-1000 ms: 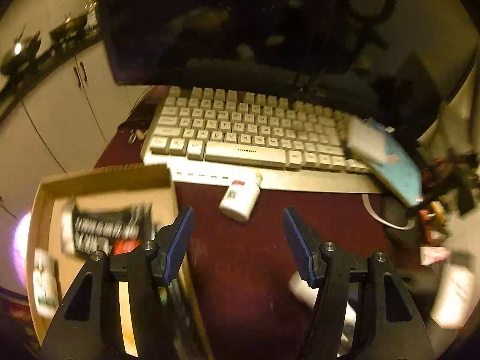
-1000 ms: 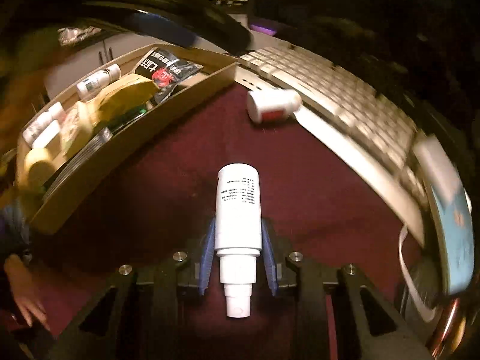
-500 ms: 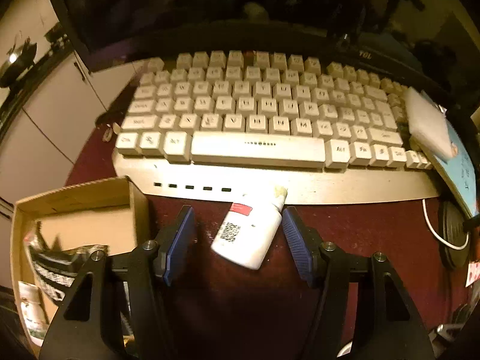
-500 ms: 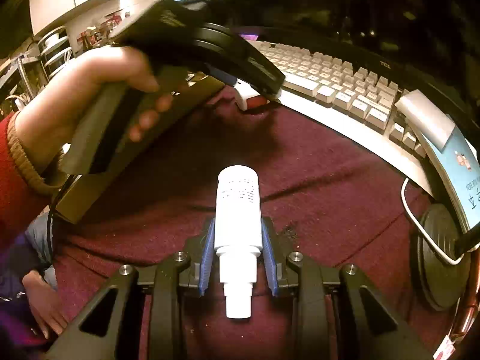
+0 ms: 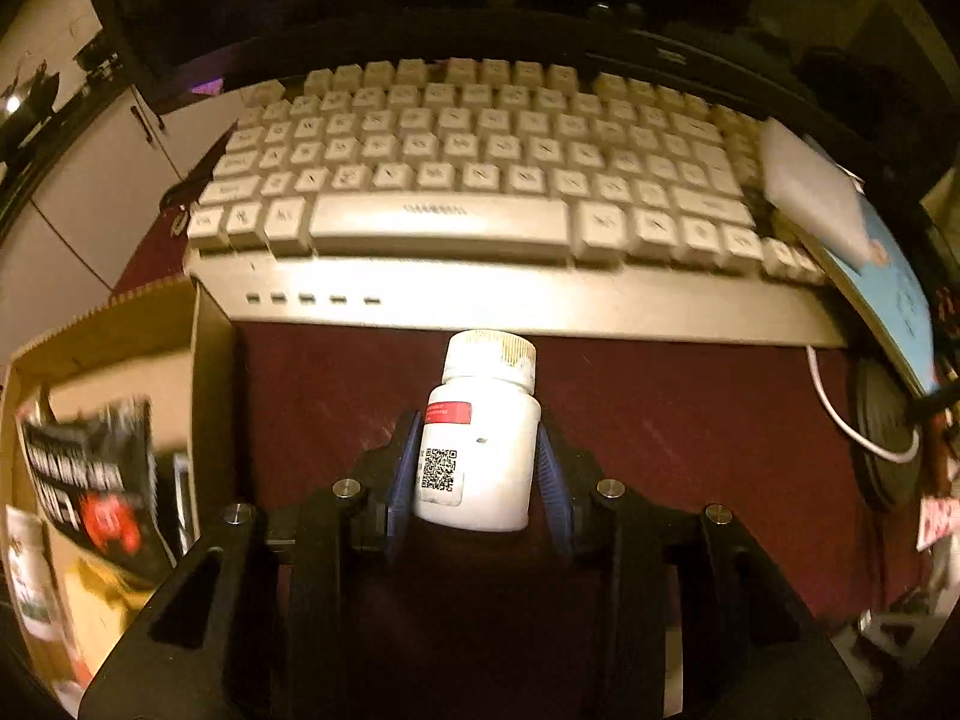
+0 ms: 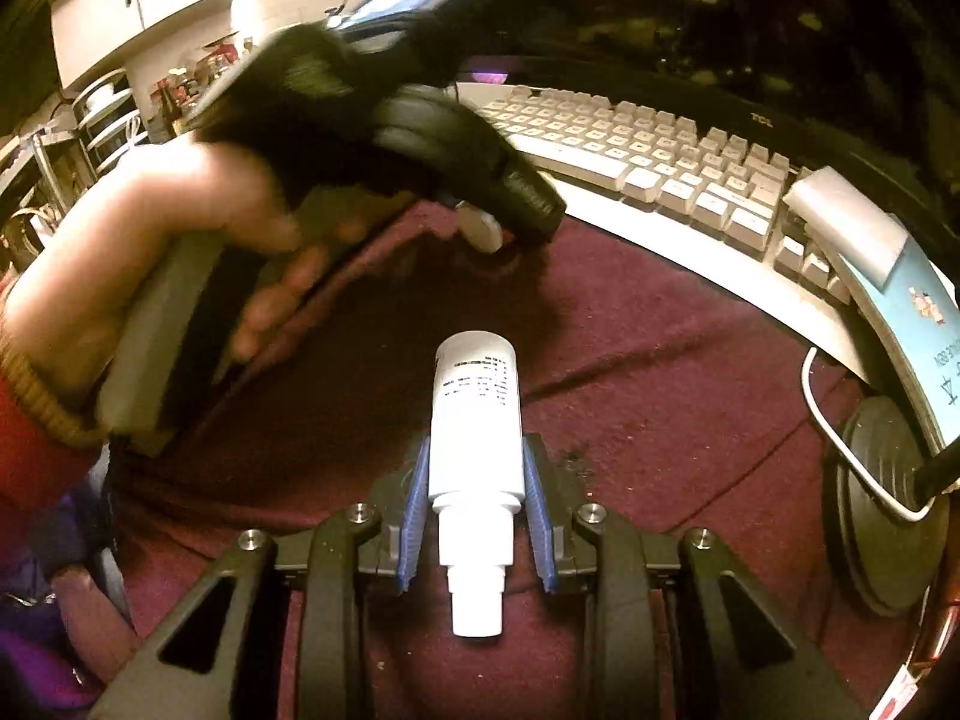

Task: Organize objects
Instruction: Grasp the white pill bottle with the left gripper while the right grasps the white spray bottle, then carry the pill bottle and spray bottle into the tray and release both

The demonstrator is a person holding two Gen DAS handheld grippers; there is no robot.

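My left gripper (image 5: 477,468) is shut on a white pill bottle (image 5: 480,450) with a red label and a QR code, its cap pointing at the keyboard, just above the dark red cloth. My right gripper (image 6: 474,504) is shut on a white spray bottle (image 6: 474,438), nozzle end toward the camera. In the right wrist view the left gripper (image 6: 510,204) and the hand holding it are at the upper left, with the pill bottle's base (image 6: 478,227) showing between its fingers. A cardboard box (image 5: 162,324) with packets and bottles inside stands left of the left gripper.
A white keyboard (image 5: 480,192) lies across the back with a monitor behind it. A light blue booklet (image 5: 888,276) with a white block on it rests at the keyboard's right end. A black round stand base (image 6: 882,504) and white cable (image 6: 822,420) are at the right.
My left gripper has moved forward to the pill bottle and closed on it. My right gripper keeps its hold on the spray bottle and has shifted slightly.
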